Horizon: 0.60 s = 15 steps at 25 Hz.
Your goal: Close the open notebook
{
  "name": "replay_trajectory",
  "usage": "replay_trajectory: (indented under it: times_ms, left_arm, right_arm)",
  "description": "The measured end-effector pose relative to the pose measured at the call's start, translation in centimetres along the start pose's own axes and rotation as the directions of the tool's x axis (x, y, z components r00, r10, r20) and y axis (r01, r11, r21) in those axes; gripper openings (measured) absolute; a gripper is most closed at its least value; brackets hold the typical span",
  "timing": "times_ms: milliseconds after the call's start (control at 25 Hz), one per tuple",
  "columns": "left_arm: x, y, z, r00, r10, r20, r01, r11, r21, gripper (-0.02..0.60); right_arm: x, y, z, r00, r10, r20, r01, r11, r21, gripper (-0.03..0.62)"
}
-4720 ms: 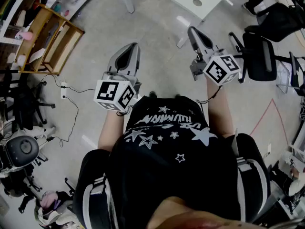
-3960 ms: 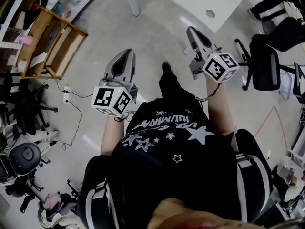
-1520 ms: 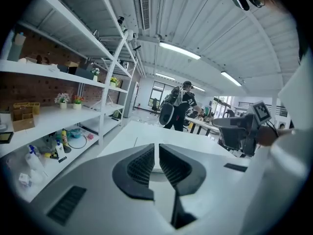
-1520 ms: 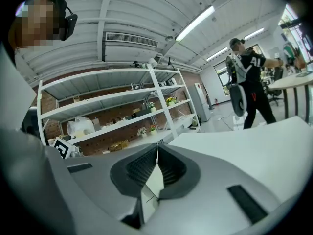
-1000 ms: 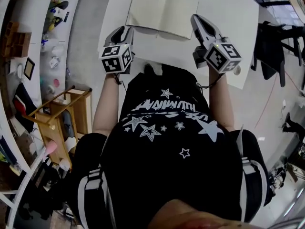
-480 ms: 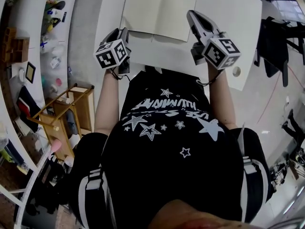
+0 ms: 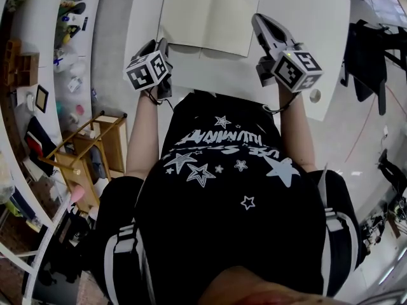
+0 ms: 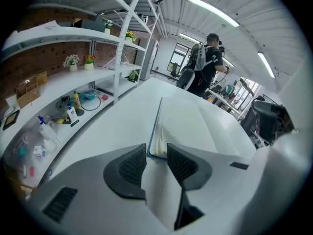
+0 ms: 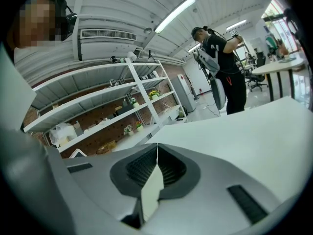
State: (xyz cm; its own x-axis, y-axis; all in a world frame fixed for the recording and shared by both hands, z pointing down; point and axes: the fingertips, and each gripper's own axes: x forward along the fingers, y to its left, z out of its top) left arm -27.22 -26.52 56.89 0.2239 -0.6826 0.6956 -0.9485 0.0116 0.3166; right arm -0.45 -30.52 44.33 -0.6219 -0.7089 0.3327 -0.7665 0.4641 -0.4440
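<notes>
The open notebook (image 7: pixel 206 19) lies flat on the white table (image 7: pixel 299 5), its cream pages facing up. My left gripper (image 7: pixel 161 44) points down at the near left corner of the notebook (image 8: pixel 190 124). In the left gripper view my left gripper (image 8: pixel 156 153) stands open, and the corner's page edge shows in the gap just past the tips. I cannot tell if they touch. My right gripper (image 7: pixel 259 23) hovers beside the notebook's right edge. In the right gripper view my right gripper (image 9: pixel 157 147) is shut, tips together with nothing between them.
White shelves (image 7: pixel 63 18) with small items run along the left of the table, and a wooden rack (image 7: pixel 89 151) stands on the floor. Office chairs (image 7: pixel 365 49) sit to the right. A person (image 8: pixel 208 62) stands beyond the table's far end.
The person walked up to the table. In the last second the left gripper sank and tilted toward the notebook's near left corner, and the right gripper shifted a little beside the right edge.
</notes>
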Motion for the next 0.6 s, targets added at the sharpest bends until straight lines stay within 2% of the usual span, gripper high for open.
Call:
replay_trajectory:
  times_ms: [200,400,520,600]
  left_arm:
    - [0.23,0.22,0.02,0.999,0.024,-0.029,-0.024,1.000,-0.010,0.123]
    - [0.43,0.37,0.13,0.999,0.036,-0.023,-0.037,0.999,-0.035,0.119]
    - [-0.02,0.57,0.47,0.999,0.051,-0.002,-0.051,0.998,-0.045,0.018]
    - [-0.46,0.56,0.82,0.999,0.039,0.013,-0.038,0.998,-0.047,0.012]
  right_arm:
    - [0.41,0.54,-0.05,1.000,0.013,-0.005,-0.013,1.000,0.002,0.009]
    - [0.25,-0.02,0.03,1.000,0.015,-0.003,-0.015,1.000,0.002,0.009]
    - [-0.17,-0.21,-0.03,1.000,0.013,-0.001,-0.013,1.000,0.004,0.009]
    - [-0.30,-0.19,-0.10,1.000,0.012,0.001,-0.012,1.000,0.006,0.009]
